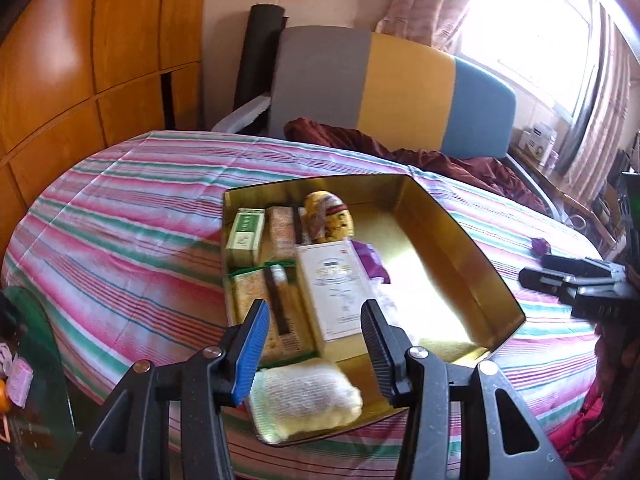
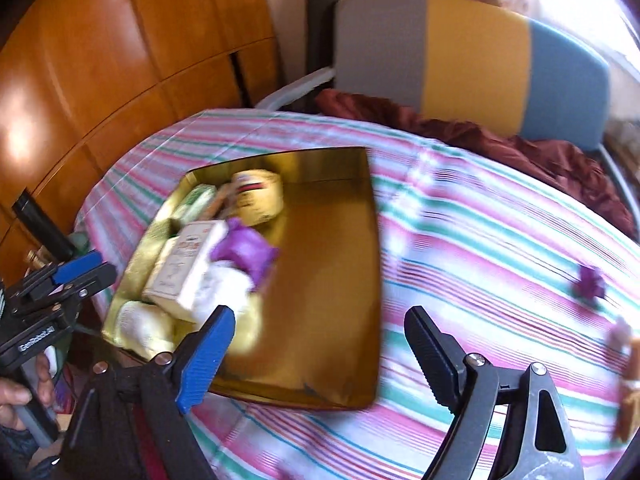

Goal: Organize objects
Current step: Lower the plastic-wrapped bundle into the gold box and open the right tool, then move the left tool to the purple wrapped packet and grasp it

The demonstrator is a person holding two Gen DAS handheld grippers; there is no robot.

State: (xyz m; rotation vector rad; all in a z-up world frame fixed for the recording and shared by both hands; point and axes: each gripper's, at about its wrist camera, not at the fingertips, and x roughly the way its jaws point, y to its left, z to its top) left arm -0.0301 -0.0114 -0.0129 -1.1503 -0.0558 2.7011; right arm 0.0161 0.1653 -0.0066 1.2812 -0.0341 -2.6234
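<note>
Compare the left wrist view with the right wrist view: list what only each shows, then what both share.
Only the left wrist view: the windowsill clutter and the bright window.
Only the right wrist view: a brown item at the right edge, and the hand gripping the left tool.
Both: the gold tin, its white box, the purple packet, a small purple piece on the striped cloth, and the open, empty left tongs and right tongs.

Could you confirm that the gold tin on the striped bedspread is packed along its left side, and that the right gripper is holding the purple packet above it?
Not quite: the right gripper is open and holds nothing; the right wrist view shows the purple packet lying inside the gold tin. The rest stands.
</note>
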